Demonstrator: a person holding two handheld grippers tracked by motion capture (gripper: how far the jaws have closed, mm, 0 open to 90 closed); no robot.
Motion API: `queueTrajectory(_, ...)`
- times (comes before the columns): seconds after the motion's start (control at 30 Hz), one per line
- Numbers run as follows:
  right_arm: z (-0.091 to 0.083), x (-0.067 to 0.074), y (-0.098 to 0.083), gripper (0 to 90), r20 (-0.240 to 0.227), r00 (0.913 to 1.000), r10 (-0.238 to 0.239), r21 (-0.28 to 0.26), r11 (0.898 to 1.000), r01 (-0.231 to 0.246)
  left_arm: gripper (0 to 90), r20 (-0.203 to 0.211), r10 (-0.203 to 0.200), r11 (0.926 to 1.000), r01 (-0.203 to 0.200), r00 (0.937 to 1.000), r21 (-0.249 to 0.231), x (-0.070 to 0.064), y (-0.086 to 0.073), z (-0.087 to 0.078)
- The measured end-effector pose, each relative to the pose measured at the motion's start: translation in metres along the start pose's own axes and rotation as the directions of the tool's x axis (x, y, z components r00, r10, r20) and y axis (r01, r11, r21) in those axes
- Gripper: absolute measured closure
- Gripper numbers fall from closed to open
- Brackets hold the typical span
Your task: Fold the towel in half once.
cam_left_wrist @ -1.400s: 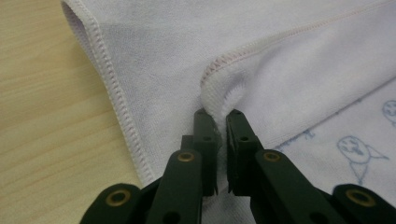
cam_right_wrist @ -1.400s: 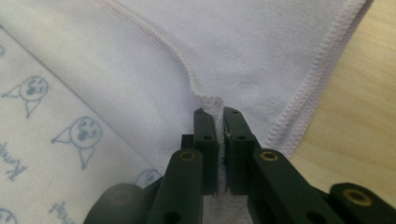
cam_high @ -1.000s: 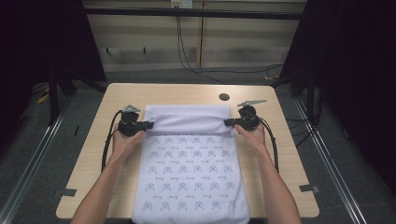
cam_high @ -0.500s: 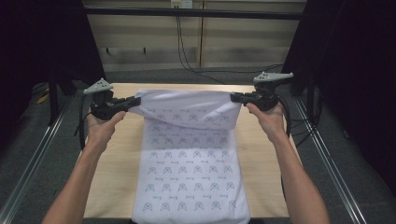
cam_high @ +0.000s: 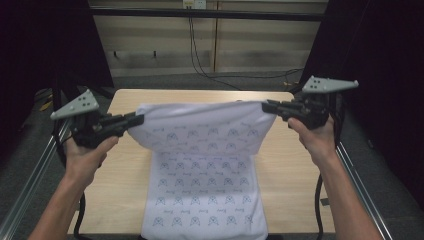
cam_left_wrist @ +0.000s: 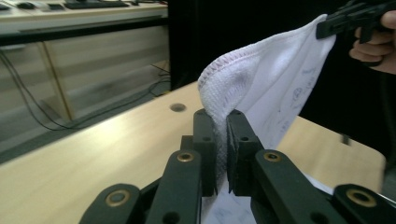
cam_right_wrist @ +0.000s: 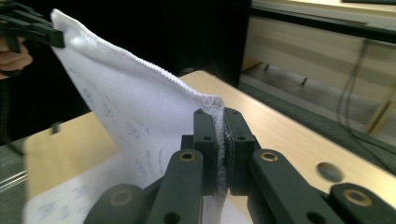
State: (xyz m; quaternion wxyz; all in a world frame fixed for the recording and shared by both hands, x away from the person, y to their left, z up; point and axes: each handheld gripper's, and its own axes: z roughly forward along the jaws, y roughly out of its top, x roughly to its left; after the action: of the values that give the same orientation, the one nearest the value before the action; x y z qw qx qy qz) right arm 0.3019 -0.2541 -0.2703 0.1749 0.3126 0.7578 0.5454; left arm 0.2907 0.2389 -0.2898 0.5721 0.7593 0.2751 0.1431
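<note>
- Near edge of table (cam_high: 125, 200): towel's (cam_high: 205, 190) lower half lies flat; some overhangs
- Above table: left hand-held gripper (cam_high: 134, 120) and right hand-held gripper (cam_high: 269, 106) each clenched on a far towel corner, raised taut; fold likely half done, laying over remains

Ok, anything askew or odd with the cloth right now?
Nothing stands out. The white printed cloth hangs evenly, its far edge pinched at each corner by the left gripper and right gripper, its near part lying flat on the wooden table.
</note>
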Motion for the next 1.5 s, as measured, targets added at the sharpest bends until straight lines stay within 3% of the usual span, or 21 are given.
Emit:
queueTrajectory(0.13,-0.012,0.022,-0.032,86.1,-0.041,0.9991,0.005,0.017,1.000,-0.004,84.3,0.022,-0.020,0.9993,0.020,0.9995,0.030,-0.016,-0.035,-0.008)
queueTrajectory(0.23,-0.017,0.036,-0.062,86.0,-0.054,0.9985,0.013,0.064,0.998,-0.010,84.1,0.051,-0.047,0.9933,0.042,0.9976,0.108,-0.021,-0.065,-0.004)
queueTrajectory(0.27,-0.018,0.039,-0.071,85.9,-0.067,0.9975,0.023,0.073,0.997,-0.018,84.1,0.072,-0.071,0.9888,0.061,0.9949,0.136,-0.022,-0.079,-0.002)
queueTrajectory(0.4,-0.013,0.052,-0.125,85.7,-0.122,0.9889,0.084,0.138,0.988,-0.067,83.9,0.079,-0.110,0.9723,0.091,0.9908,0.215,-0.027,-0.125,0.004)
queueTrajectory(0.43,-0.011,0.054,-0.141,85.7,-0.150,0.9806,0.126,0.157,0.982,-0.102,83.8,0.087,-0.121,0.9680,0.098,0.9889,0.231,-0.028,-0.134,0.005)
queueTrajectory(0.5,-0.009,0.061,-0.162,85.4,-0.156,0.9801,0.122,0.205,0.975,-0.089,83.6,0.098,-0.150,0.9564,0.120,0.9838,0.267,-0.031,-0.152,0.006)
queueTrajectory(0.63,-0.013,0.071,-0.190,84.0,-0.204,0.9638,0.172,0.279,0.954,-0.111,82.8,0.132,-0.159,0.9443,0.111,0.9784,0.310,-0.039,-0.169,0.006)
queueTrajectory(0.73,-0.020,0.079,-0.204,78.5,-0.236,0.9522,0.194,0.312,0.943,-0.114,81.5,0.187,-0.152,0.9428,0.086,0.9704,0.322,-0.050,-0.176,-0.003)
queueTrajectory(0.8,-0.023,0.086,-0.211,73.2,-0.261,0.9420,0.211,0.350,0.930,-0.111,78.7,0.234,-0.152,0.9442,0.071,0.9603,0.321,-0.056,-0.179,-0.010)
queueTrajectory(0.83,-0.025,0.089,-0.214,71.5,-0.270,0.9412,0.204,0.361,0.928,-0.097,77.2,0.235,-0.135,0.9455,0.054,0.9626,0.321,-0.058,-0.179,-0.015)
queueTrajectory(0.87,-0.027,0.091,-0.215,68.1,-0.278,0.9378,0.207,0.361,0.928,-0.098,74.6,0.235,-0.142,0.9488,0.065,0.9616,0.309,-0.060,-0.179,-0.018)
queueTrajectory(0.9,-0.029,0.092,-0.215,65.5,-0.285,0.9365,0.203,0.354,0.930,-0.094,71.8,0.246,-0.147,0.9513,0.069,0.9581,0.300,-0.060,-0.179,-0.021)
queueTrajectory(0.93,-0.032,0.093,-0.214,62.6,-0.286,0.9382,0.195,0.331,0.939,-0.094,70.4,0.242,-0.131,0.9554,0.057,0.9614,0.290,-0.058,-0.178,-0.024)
queueTrajectory(0.97,-0.034,0.091,-0.212,61.2,-0.293,0.9346,0.201,0.299,0.948,-0.110,69.8,0.209,-0.116,0.9590,0.055,0.9711,0.278,-0.056,-0.177,-0.026)
queueTrajectory(1.03,-0.039,0.084,-0.208,59.1,-0.308,0.9246,0.224,0.232,0.960,-0.155,65.5,0.197,-0.139,0.9692,0.093,0.9705,0.228,-0.046,-0.174,-0.029)
queueTrajectory(1.13,-0.038,0.073,-0.206,60.4,-0.269,0.9339,0.235,0.197,0.963,-0.185,64.6,0.157,-0.161,0.9729,0.130,0.9743,0.191,-0.032,-0.173,-0.028)
queueTrajectory(1.17,-0.036,0.070,-0.206,61.1,-0.248,0.9389,0.239,0.201,0.961,-0.191,65.0,0.131,-0.171,0.9691,0.142,0.9766,0.201,-0.025,-0.174,-0.022)
queueTrajectory(1.23,-0.023,0.062,-0.206,63.8,-0.190,0.9554,0.226,0.239,0.955,-0.178,68.4,0.089,-0.207,0.9556,0.182,0.9742,0.232,-0.012,-0.176,-0.006)
queueTrajectory(1.37,0.011,0.049,-0.206,64.2,-0.127,0.9724,0.196,0.319,0.936,-0.147,69.9,0.045,-0.204,0.9278,0.178,0.9780,0.328,0.008,-0.175,0.031)
queueTrajectory(1.43,0.033,0.040,-0.201,64.4,-0.109,0.9793,0.170,0.352,0.928,-0.122,70.1,0.037,-0.208,0.9206,0.183,0.9775,0.345,0.021,-0.171,0.052)
queueTrajectory(1.5,0.052,0.030,-0.195,64.4,-0.094,0.9832,0.157,0.362,0.925,-0.113,70.2,0.026,-0.218,0.9182,0.196,0.9757,0.344,0.030,-0.167,0.067)
